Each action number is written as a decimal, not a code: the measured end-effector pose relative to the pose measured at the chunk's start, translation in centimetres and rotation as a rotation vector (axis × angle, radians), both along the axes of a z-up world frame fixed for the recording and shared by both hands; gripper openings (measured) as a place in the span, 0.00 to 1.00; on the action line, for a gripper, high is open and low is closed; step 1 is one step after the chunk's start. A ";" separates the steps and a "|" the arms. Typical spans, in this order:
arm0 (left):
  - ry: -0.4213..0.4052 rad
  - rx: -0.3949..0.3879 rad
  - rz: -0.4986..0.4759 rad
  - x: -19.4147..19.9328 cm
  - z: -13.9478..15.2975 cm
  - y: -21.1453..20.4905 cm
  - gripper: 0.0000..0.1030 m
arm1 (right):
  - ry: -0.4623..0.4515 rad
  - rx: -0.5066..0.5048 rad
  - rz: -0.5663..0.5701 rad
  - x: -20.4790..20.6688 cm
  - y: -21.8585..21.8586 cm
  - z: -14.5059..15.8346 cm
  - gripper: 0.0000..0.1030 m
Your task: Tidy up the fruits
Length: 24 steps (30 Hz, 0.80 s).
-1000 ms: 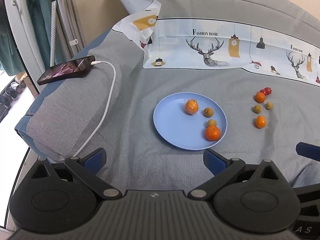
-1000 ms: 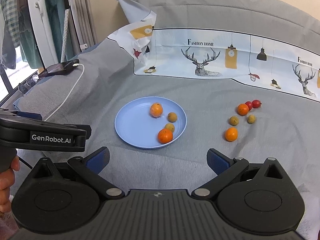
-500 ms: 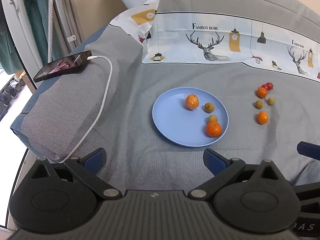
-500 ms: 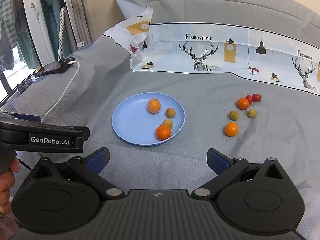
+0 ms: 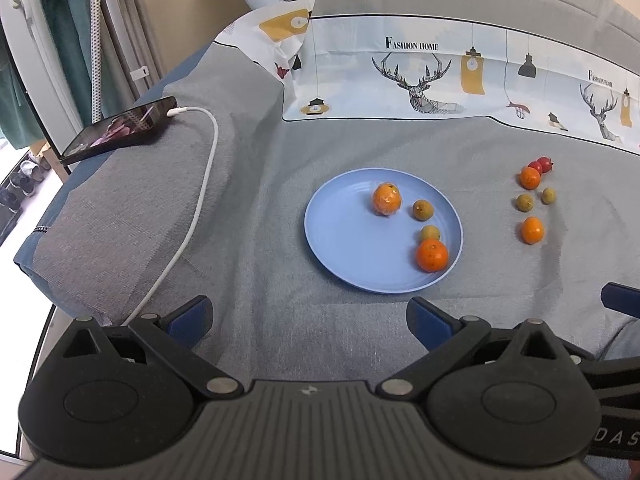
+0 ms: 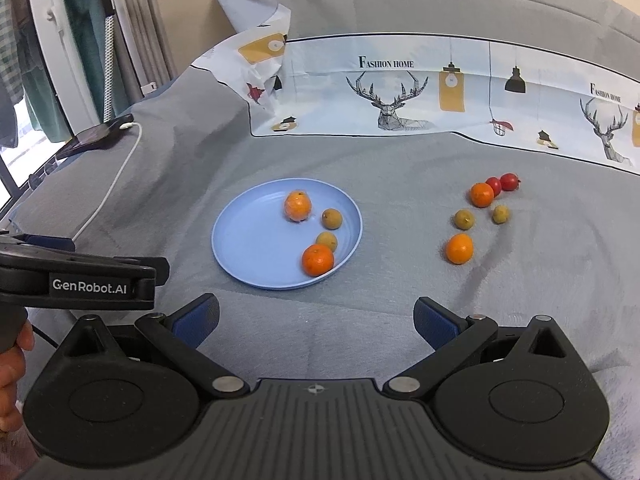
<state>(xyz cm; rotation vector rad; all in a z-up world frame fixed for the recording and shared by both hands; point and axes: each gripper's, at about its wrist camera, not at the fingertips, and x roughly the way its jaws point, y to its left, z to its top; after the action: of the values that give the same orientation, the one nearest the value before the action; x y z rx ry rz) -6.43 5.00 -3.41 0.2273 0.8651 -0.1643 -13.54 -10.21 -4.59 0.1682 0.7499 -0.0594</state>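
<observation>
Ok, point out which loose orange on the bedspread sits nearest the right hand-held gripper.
The lone orange in front of the two small green fruits. The other loose orange lies farther back, touching the red tomatoes.

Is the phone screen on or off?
On. The phone at the bed's edge shows a pinkish picture on its screen, with a white cable plugged in.
</observation>
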 end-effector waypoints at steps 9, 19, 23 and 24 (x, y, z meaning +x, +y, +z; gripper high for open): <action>0.001 0.008 -0.011 0.6 0.0 -0.9 1.00 | 0.010 0.020 -0.028 0.6 -1.1 -0.4 0.99; -0.002 0.020 -0.029 1.3 0.2 -2.0 1.00 | 0.005 0.023 -0.051 1.1 -2.2 -0.7 0.99; 0.004 0.029 -0.040 1.7 0.2 -2.9 1.00 | 0.002 0.022 -0.066 1.2 -2.8 -0.9 0.99; 0.006 0.030 -0.043 1.8 0.1 -3.1 1.00 | 0.002 0.023 -0.070 1.3 -3.0 -1.0 0.99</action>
<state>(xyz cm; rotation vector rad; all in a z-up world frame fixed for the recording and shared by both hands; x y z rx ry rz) -4.60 1.92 -3.27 0.2737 0.8694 -0.1919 -12.24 -13.24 -5.55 0.2164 0.7466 -0.1180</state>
